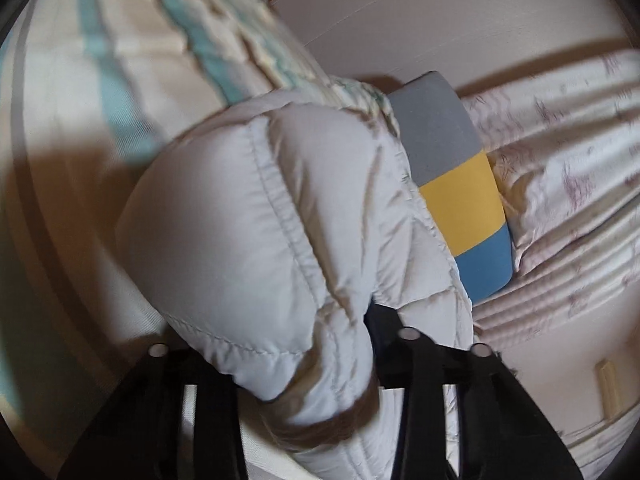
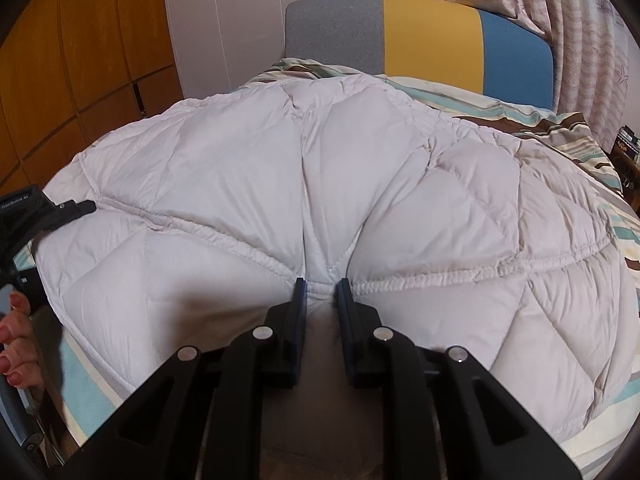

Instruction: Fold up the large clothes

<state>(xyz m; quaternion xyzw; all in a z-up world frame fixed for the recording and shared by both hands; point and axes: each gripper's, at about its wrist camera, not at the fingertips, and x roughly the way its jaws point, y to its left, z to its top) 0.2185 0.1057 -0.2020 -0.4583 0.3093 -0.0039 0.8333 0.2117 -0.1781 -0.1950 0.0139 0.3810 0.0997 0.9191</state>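
A white quilted puffer jacket [image 2: 320, 168] lies spread on a striped bed cover [image 2: 568, 128]. My right gripper [image 2: 322, 288] is shut on the jacket's gathered seam at its near edge. In the left wrist view the jacket [image 1: 260, 208] bulges up between the black fingers [image 1: 384, 320]; my left gripper [image 1: 320, 360] is shut on a fold of it, with brown fur trim [image 1: 320, 420] below. The left gripper also shows at the jacket's left edge in the right wrist view [image 2: 60, 212], held by a hand [image 2: 16, 332].
A headboard with grey, yellow and blue blocks [image 2: 432, 36] stands behind the bed, also in the left wrist view [image 1: 456, 184]. Starfish-print curtains [image 2: 580, 8] hang at right. Wooden cabinet doors [image 2: 72, 60] are at left. The striped bed cover shows in the left wrist view [image 1: 120, 60].
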